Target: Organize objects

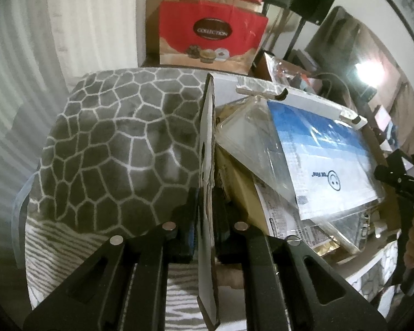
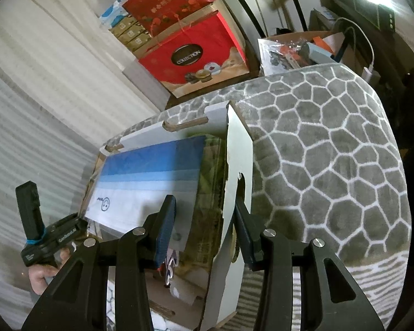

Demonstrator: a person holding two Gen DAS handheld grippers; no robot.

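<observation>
An open white cardboard box (image 1: 312, 98) sits on a grey patterned cushion (image 1: 118, 143), full of packets; a blue-and-white plastic bag (image 1: 328, 154) lies on top. My left gripper (image 1: 205, 215) is shut on the box's upright side flap (image 1: 207, 149). In the right wrist view my right gripper (image 2: 204, 226) is open, its fingers either side of the box's other upright flap (image 2: 238, 165), one finger inside the box over the blue-and-white bag (image 2: 149, 176). The other hand-held gripper (image 2: 38, 234) shows at the far left of the box.
A red "Collection" gift bag (image 1: 209, 38) and stacked boxes stand behind the cushion against a white curtain (image 1: 91, 19). A cluttered cardboard box (image 2: 298, 49) with cables sits at the back right. The cushion (image 2: 331, 149) fills the right side.
</observation>
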